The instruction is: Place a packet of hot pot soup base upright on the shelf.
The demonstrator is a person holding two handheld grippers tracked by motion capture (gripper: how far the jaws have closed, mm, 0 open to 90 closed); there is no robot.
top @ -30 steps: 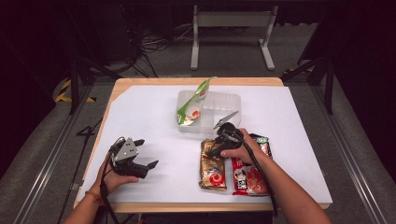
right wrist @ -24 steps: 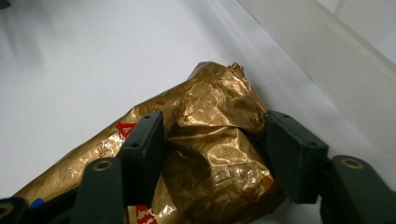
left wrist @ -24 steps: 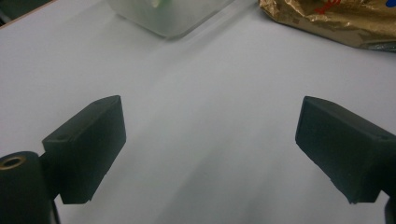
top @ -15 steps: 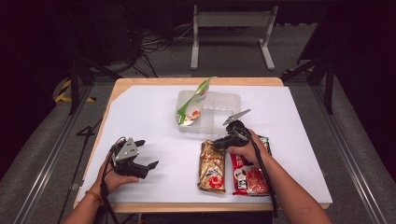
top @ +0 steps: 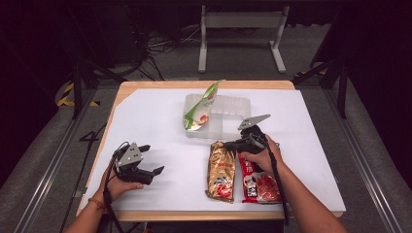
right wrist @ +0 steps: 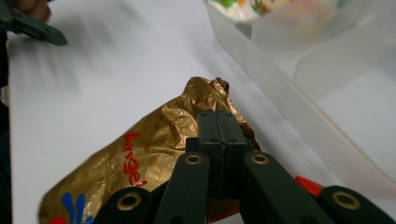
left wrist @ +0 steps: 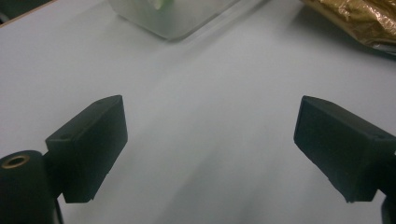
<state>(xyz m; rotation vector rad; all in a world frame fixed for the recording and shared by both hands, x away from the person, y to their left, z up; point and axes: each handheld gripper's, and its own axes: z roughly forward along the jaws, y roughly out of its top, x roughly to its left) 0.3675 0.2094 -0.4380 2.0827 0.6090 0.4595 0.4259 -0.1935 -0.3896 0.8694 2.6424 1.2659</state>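
Right gripper pinching gold bag by crinkly top edge, frame middle. Thin pinch; bag could slip, drop. Left gripper spread wide, empty.

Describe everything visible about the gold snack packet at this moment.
The crinkled gold foil snack packet lies flat on the white table cover, its long axis running away from the person, beside a red snack packet on its right. It bears red lettering and blue and red marks near its closer end. Its far, crimped end lies near the clear plastic tray, where the right gripper is shut on it.
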